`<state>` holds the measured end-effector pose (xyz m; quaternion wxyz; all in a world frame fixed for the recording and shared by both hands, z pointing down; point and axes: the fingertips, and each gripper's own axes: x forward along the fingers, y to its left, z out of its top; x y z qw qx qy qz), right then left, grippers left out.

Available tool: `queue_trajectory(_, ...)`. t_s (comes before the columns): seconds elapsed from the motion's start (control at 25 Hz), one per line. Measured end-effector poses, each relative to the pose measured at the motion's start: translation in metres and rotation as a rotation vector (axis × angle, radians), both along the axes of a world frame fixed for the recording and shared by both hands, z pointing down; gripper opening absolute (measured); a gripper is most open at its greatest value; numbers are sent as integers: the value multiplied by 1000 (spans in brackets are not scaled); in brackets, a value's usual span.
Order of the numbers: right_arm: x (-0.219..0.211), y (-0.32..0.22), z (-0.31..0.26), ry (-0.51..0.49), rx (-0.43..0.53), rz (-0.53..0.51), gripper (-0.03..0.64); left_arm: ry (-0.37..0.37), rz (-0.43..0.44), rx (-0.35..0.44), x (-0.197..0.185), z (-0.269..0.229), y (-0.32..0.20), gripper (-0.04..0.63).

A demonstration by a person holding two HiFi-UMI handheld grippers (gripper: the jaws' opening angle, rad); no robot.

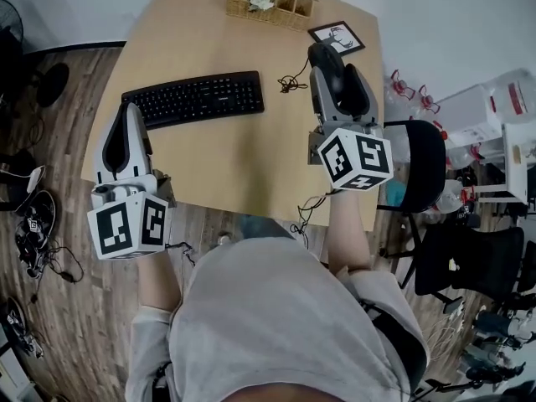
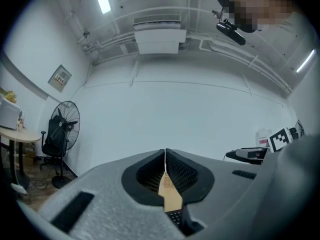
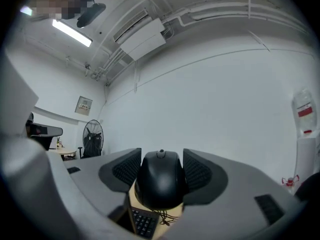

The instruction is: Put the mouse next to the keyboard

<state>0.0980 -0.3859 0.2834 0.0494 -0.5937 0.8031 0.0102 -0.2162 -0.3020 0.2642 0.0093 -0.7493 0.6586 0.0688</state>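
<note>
A black keyboard [image 1: 194, 98] lies across the middle of the wooden table [image 1: 251, 166]. To its right, my right gripper [image 1: 328, 67] is shut on the black wired mouse [image 1: 327, 57]. In the right gripper view the mouse [image 3: 160, 181] fills the gap between both jaws, with a corner of the keyboard [image 3: 144, 223] below it. The mouse's cable [image 1: 291, 82] is bunched on the table between mouse and keyboard. My left gripper [image 1: 130, 114] hangs over the table's left edge, just off the keyboard's left end. Its jaws are pressed together on nothing [image 2: 165, 156].
A wicker basket [image 1: 285, 7] with white flowers stands at the table's far edge, and a small framed picture [image 1: 337, 37] lies beside the mouse. A black chair [image 1: 423, 153] stands at the right of the table. Cables and a fan [image 1: 8, 15] are on the floor at the left.
</note>
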Motion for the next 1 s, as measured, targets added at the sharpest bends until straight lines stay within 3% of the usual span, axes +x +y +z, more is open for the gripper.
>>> queue_trajectory(0.56,7,-123,59,69,-94,-10,261,-23,-122,-82,-10,20,-37,13)
queue_trajectory(1.0,4,-123,157,88,-306,-22,261,-20,-154,-119,-13,34,-47,14)
